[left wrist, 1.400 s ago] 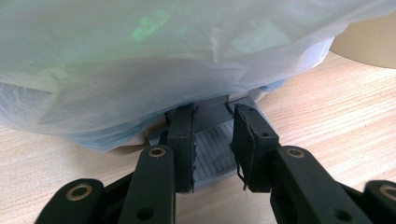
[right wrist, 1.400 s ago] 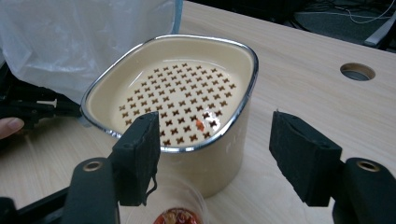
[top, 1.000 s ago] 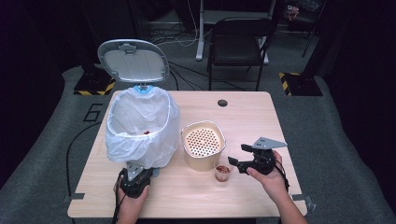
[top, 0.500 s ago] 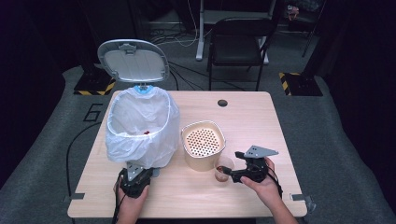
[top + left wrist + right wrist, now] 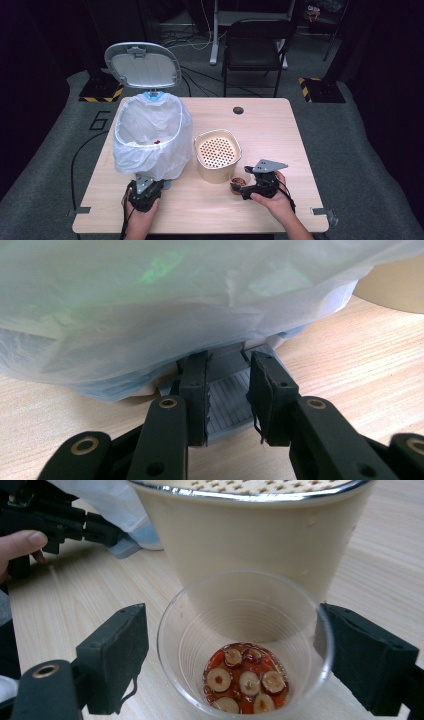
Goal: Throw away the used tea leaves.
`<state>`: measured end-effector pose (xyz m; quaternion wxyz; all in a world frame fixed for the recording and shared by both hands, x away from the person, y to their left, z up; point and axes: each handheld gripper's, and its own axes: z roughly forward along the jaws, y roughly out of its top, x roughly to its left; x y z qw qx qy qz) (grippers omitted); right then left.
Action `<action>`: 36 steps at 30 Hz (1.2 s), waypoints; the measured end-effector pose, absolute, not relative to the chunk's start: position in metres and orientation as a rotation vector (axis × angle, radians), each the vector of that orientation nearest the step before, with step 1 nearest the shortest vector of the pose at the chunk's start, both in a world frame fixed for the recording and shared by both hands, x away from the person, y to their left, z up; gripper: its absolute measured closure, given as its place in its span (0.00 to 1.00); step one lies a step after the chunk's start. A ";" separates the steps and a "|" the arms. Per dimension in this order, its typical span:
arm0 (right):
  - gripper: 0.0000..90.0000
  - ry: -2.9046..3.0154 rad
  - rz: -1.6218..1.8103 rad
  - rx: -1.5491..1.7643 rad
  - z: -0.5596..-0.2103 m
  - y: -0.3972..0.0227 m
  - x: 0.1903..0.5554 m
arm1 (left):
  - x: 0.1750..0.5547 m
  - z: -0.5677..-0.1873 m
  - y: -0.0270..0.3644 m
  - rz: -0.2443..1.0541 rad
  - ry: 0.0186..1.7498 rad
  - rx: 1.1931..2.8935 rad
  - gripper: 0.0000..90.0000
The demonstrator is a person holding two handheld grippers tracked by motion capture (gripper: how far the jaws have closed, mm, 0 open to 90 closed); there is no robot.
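Note:
A clear plastic cup with red liquid and round fruit slices stands on the table against a beige container. My right gripper is open around it; its jaws have just been opening, and the left jaw stands clear of the cup wall. From above, the cup sits at the tip of the right gripper. My left gripper is shut, tips down on the grey ribbed pedal of a white-bagged bin, whose lid stands up.
The beige container has a perforated insert and stands mid-table between bin and cup. The bin bag hangs low over the pedal. A dark cable hole lies at the table's far side. A black chair stands beyond.
My right gripper has sunk and shifted left, closing in around the cup beside the beige container. The cup, the left hand and the bin lid have kept their places.

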<state>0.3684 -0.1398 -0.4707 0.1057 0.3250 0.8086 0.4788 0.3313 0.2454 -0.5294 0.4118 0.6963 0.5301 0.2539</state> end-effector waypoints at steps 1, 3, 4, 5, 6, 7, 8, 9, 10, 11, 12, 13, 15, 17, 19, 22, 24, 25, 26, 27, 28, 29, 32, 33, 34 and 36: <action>0.16 2.382 1.411 0.958 -0.471 -0.140 0.368 | 0.331 -0.529 0.245 0.639 1.334 1.752 0.77; 0.16 2.388 1.395 0.947 -0.474 -0.138 0.368 | 0.331 -0.529 0.245 0.638 1.334 1.752 0.77; 0.17 2.391 1.380 0.942 -0.477 -0.135 0.369 | 0.331 -0.529 0.246 0.637 1.333 1.752 0.77; 0.17 2.391 1.380 0.942 -0.477 -0.135 0.369 | 0.331 -0.529 0.246 0.638 1.333 1.753 0.77; 0.18 2.394 1.371 0.936 -0.479 -0.135 0.370 | 0.331 -0.529 0.246 0.638 1.333 1.753 0.77; 0.19 2.394 1.366 0.942 -0.480 -0.134 0.370 | 0.331 -0.529 0.246 0.638 1.333 1.753 0.77; 0.20 2.389 1.359 0.939 -0.483 -0.132 0.371 | 0.331 -0.529 0.246 0.637 1.333 1.753 0.77; 0.21 2.390 1.360 0.932 -0.484 -0.132 0.371 | 0.331 -0.529 0.246 0.637 1.333 1.753 0.77; 0.23 2.390 1.356 0.941 -0.485 -0.132 0.371 | 0.331 -0.529 0.246 0.637 1.333 1.753 0.77; 0.23 2.393 1.352 0.930 -0.485 -0.132 0.372 | 0.331 -0.529 0.246 0.637 1.334 1.752 0.77; 0.24 2.391 1.354 0.930 -0.486 -0.132 0.372 | 0.331 -0.529 0.246 0.637 1.333 1.753 0.77; 0.24 2.391 1.354 0.930 -0.486 -0.132 0.372 | 0.331 -0.529 0.246 0.637 1.333 1.753 0.77; 0.25 2.389 1.359 0.923 -0.488 -0.131 0.373 | 0.331 -0.529 0.246 0.637 1.333 1.752 0.77; 0.26 2.387 1.361 0.933 -0.489 -0.130 0.372 | 0.331 -0.529 0.246 0.637 1.333 1.753 0.77; 0.26 2.387 1.359 0.932 -0.490 -0.130 0.372 | 0.331 -0.529 0.246 0.637 1.333 1.752 0.77; 0.27 2.399 1.343 0.919 -0.491 -0.129 0.373 | 0.331 -0.529 0.246 0.637 1.333 1.752 0.77; 0.28 2.399 1.330 0.917 -0.492 -0.128 0.373 | 0.331 -0.529 0.246 0.637 1.333 1.752 0.77; 0.29 2.400 1.328 0.918 -0.492 -0.128 0.373 | 0.331 -0.529 0.246 0.637 1.333 1.753 0.77; 0.30 2.400 1.323 0.923 -0.492 -0.128 0.373 | 0.331 -0.529 0.246 0.637 1.332 1.754 0.77; 0.30 2.400 1.331 0.918 -0.493 -0.128 0.374 | 0.331 -0.529 0.246 0.637 1.332 1.754 0.77; 0.31 2.399 1.333 0.921 -0.493 -0.128 0.374 | 0.331 -0.529 0.246 0.637 1.333 1.752 0.77; 0.31 2.399 1.336 0.919 -0.493 -0.128 0.374 | 0.331 -0.529 0.246 0.636 1.333 1.753 0.77; 0.34 2.398 1.334 0.911 -0.493 -0.129 0.374 | 0.331 -0.529 0.246 0.636 1.332 1.754 0.77; 0.34 2.398 1.334 0.911 -0.493 -0.129 0.374 | 0.331 -0.529 0.246 0.636 1.332 1.754 0.77; 0.36 2.399 1.326 0.901 -0.493 -0.129 0.374 | 0.331 -0.529 0.246 0.636 1.333 1.752 0.77; 0.37 2.399 1.329 0.898 -0.492 -0.129 0.374 | 0.331 -0.529 0.246 0.636 1.333 1.752 0.77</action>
